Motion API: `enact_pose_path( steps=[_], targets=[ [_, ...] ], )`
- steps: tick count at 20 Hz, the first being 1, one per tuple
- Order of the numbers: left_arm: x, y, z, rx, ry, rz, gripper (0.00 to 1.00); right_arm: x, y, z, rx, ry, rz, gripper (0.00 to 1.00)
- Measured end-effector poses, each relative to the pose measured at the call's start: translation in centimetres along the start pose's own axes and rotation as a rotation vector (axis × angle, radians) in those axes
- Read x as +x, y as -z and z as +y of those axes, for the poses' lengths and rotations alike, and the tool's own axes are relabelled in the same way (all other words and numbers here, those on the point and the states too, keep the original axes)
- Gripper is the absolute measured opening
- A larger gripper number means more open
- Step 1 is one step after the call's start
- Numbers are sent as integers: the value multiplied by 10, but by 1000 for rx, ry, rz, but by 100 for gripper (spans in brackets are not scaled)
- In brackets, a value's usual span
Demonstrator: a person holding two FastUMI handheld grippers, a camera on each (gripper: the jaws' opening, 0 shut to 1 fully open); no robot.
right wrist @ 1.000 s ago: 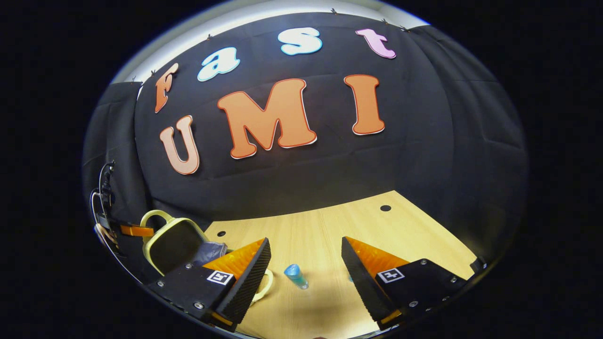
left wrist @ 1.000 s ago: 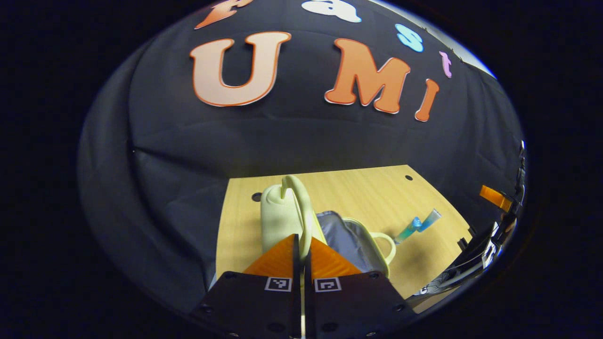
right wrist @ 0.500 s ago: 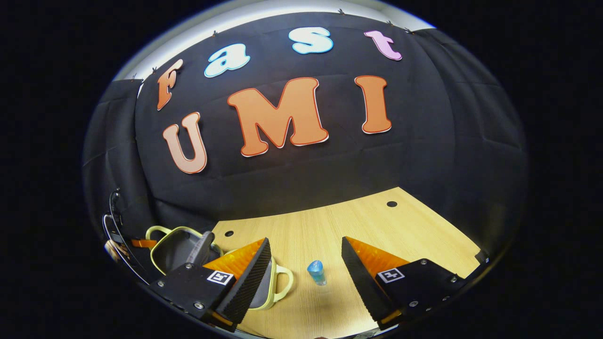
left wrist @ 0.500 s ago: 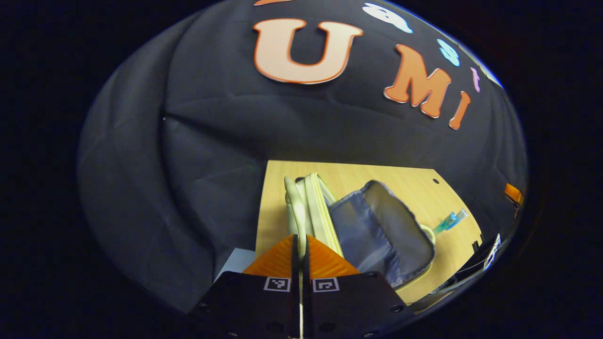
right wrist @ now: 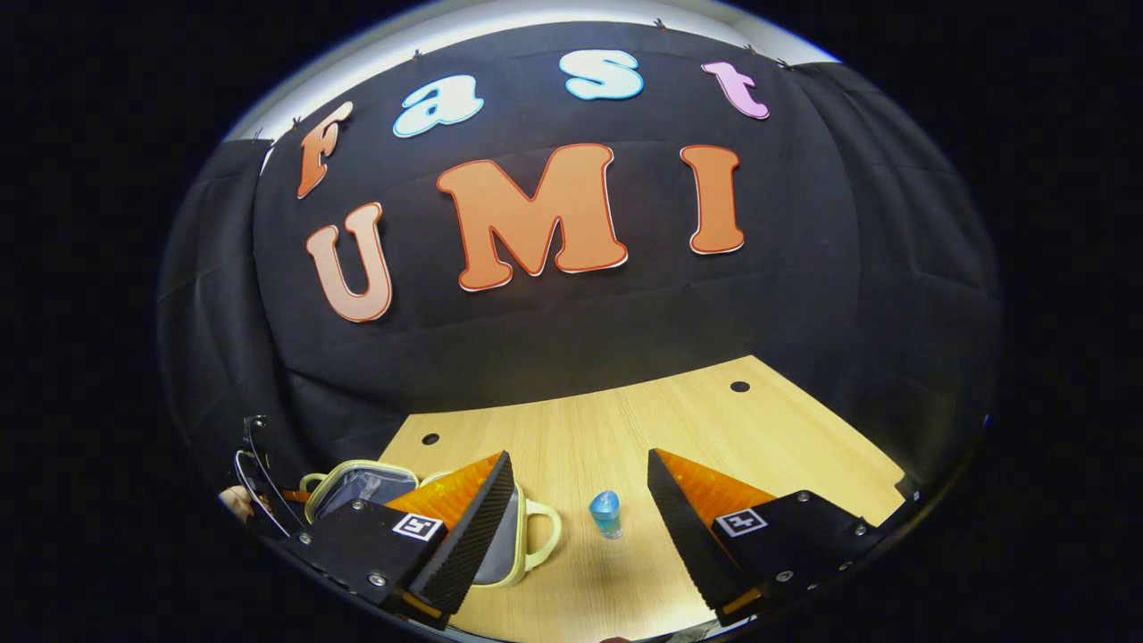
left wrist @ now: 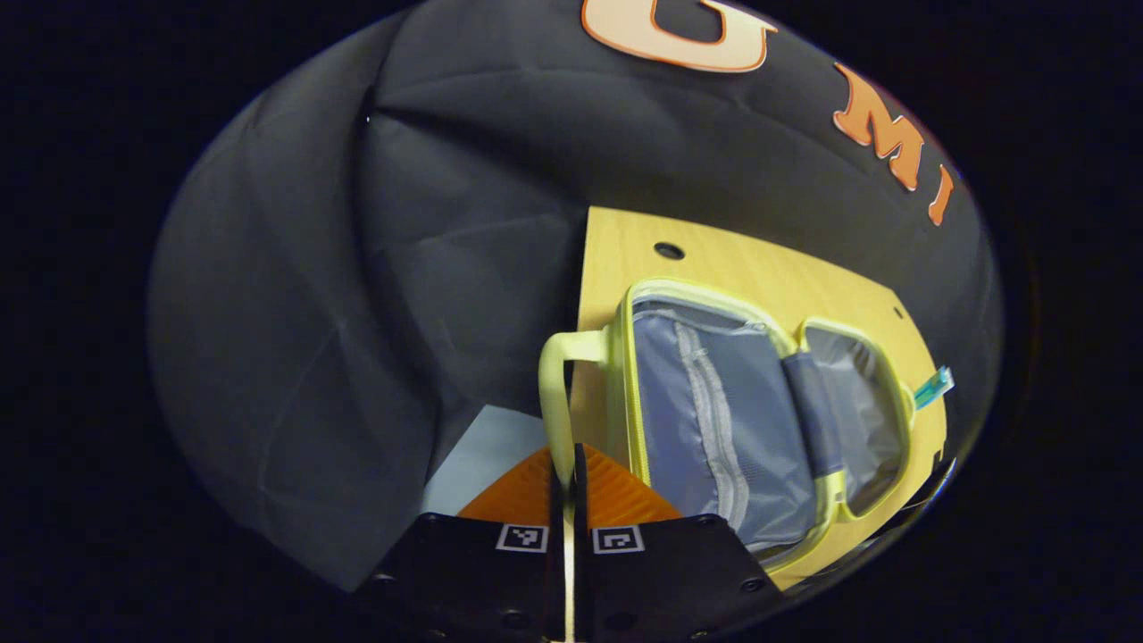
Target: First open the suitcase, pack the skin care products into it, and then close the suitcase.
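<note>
Left gripper view: left gripper [left wrist: 568, 464] clamped tight on the pale yellow handle [left wrist: 555, 393] of the suitcase [left wrist: 714, 411], fingers nearly touching w/ just the handle between. Case lying open flat on the wooden table [left wrist: 625, 246], grey lining up, both halves showing. Teal skin care tube [left wrist: 933, 388] just past the far half.

Right gripper view: right gripper [right wrist: 579, 500] wide open, holding nothing, above the table. Blue-capped tube [right wrist: 606, 513] standing between the fingers, not touching. Suitcase [right wrist: 527, 536] partly behind its left finger [right wrist: 464, 527].

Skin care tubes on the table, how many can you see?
1. A small blue translucent skin care tube lies on the light wooden table, just beyond the open pale yellow suitcase. Others may be hidden.
</note>
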State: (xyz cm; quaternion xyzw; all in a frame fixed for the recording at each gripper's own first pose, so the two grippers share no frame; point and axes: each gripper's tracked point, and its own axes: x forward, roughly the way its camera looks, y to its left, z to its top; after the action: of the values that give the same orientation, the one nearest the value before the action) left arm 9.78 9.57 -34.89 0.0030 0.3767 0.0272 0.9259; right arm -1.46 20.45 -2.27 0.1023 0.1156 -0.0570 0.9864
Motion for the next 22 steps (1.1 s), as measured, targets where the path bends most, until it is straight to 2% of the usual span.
enact_pose_path(
  steps=[1, 2, 3, 4, 5, 6, 8, 9, 12, 14, 19, 22],
  targets=[
    [-1, 2, 2, 13, -16, 23, 5, -2, 1, -2, -6, 7, 0, 95],
    [2, 10, 5, 24, -16, 49, 13, -2, 1, -4, -11, 12, -2, 95],
    [2, 14, 11, 42, -49, 58, 15, -3, 1, -7, -15, 19, -1, 96],
    [0, 12, 17, 58, -83, 65, 22, -3, 2, -12, -20, 27, 2, 100],
    [-1, 5, 24, 73, -134, 53, 39, -4, 4, -16, -25, 34, 5, 100],
    [-10, -2, 30, 85, -179, 36, 56, -4, 4, -20, -30, 42, 7, 95],
    [-30, -12, 41, 96, -229, -5, 91, -3, 6, -30, -44, 56, 7, 95],
    [-41, -24, 40, 110, -254, -39, 96, -1, 5, -34, -50, 61, 4, 95],
    [-82, -71, 15, 178, -331, -178, 98, 2, 4, -43, -58, 62, -2, 95],
    [-111, -105, -14, 207, -340, -279, 99, 4, 2, -49, -69, 59, -10, 96],
    [-206, -194, -114, 186, -245, -535, 98, 16, -7, -69, -130, 55, -47, 95],
    [-249, -234, -205, 176, -176, -672, 98, 25, -10, -81, -162, 49, -59, 96]
  ],
)
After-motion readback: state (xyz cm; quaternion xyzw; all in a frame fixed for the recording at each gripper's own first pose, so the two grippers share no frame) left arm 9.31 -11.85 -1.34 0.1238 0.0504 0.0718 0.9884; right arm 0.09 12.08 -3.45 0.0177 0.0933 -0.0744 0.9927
